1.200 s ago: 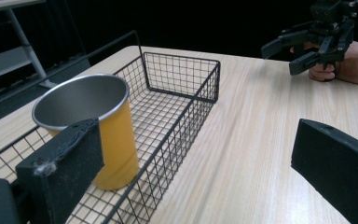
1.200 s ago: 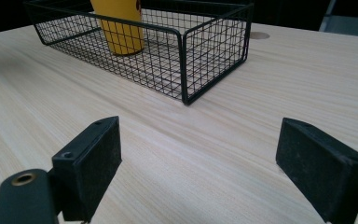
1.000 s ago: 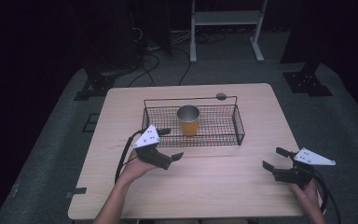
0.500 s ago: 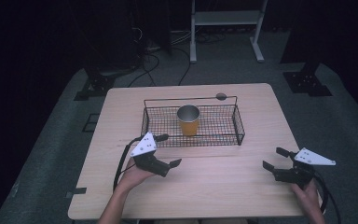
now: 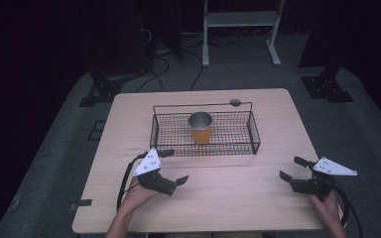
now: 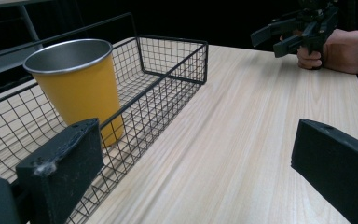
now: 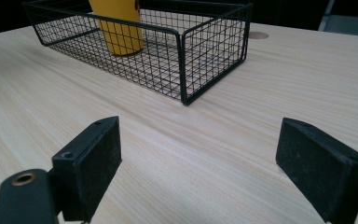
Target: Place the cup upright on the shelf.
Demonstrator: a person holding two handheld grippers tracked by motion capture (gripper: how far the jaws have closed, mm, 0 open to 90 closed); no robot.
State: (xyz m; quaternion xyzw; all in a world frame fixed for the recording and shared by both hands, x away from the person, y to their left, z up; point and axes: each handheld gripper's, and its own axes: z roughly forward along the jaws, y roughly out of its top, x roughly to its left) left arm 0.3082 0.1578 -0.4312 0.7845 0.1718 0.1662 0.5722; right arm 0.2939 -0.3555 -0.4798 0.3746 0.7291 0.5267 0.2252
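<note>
Cut off: the yellow cup's (image 7: 117, 25) rim is running off the top edge of the right gripper view, so only its lower body is showing there; the near end of the wire basket (image 6: 121, 116) is running off the left and bottom of the left gripper view.
Hard to make out: a small dark round mark (image 5: 235, 102) on the desk behind the basket is too small to identify.
Basket: the black wire basket (image 5: 254, 139) is sitting in the far middle of the light wooden desk (image 5: 238, 198), its long sides running across.
Contents: the yellow metal cup (image 5: 200, 127) is standing upright inside the basket, near the middle, its silver inside looking empty in the left gripper view (image 6: 77, 81).
Left tool: the left tool (image 5: 173, 167) is hovering just in front of the basket's left near corner, jaws standing wide apart and gripping nothing.
Right tool: the right tool (image 5: 293, 168) is resting near the desk's right front edge, well apart from the basket, jaws spread open with only bare desk between them.
</note>
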